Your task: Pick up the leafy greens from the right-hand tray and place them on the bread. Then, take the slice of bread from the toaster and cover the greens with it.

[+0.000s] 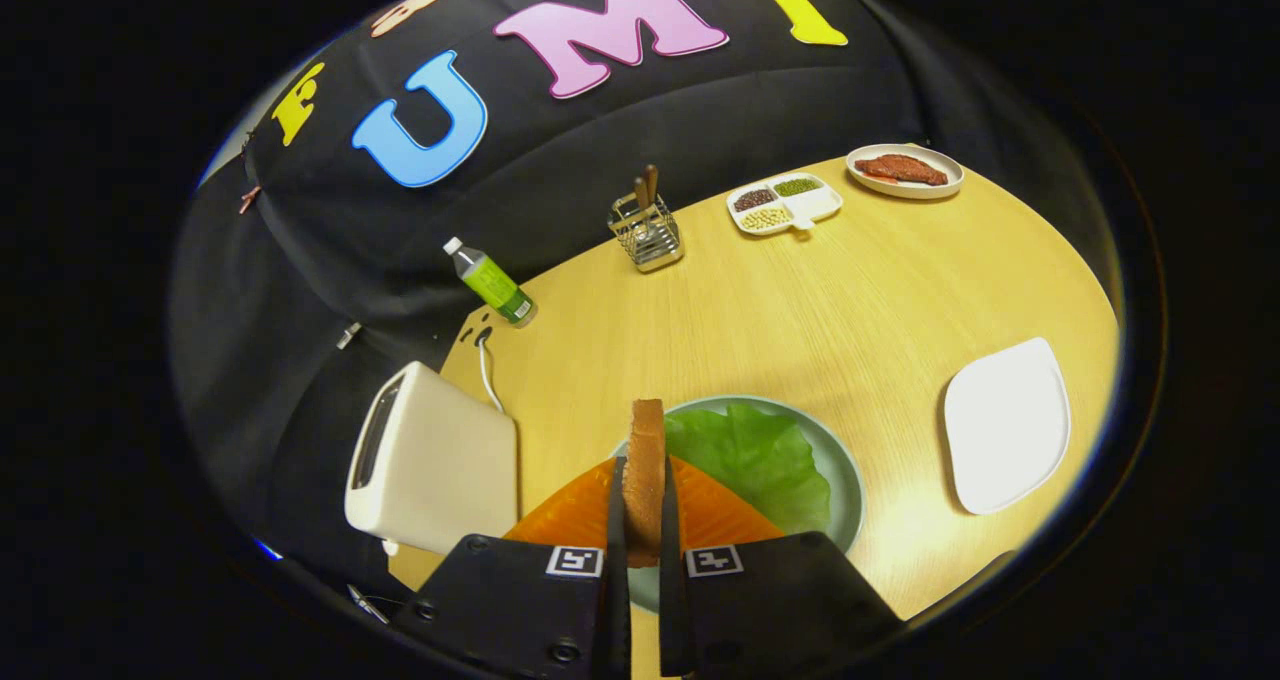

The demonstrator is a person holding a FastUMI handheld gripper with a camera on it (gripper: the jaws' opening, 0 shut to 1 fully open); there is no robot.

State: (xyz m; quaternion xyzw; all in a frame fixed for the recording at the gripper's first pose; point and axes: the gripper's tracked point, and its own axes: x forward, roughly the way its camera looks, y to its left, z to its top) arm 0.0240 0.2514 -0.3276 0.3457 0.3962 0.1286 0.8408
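The gripper clamps the bread slice upright above the leafy greens (plated beside the toaster); it should tip flat before lowering squarely.

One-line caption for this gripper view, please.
Gripper shut on bread slice, held edge-up above green plate bearing leafy greens.

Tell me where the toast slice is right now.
In the gripper view the toast slice stands on edge, clamped between the gripper fingers above the plate with the lettuce, right of the toaster.
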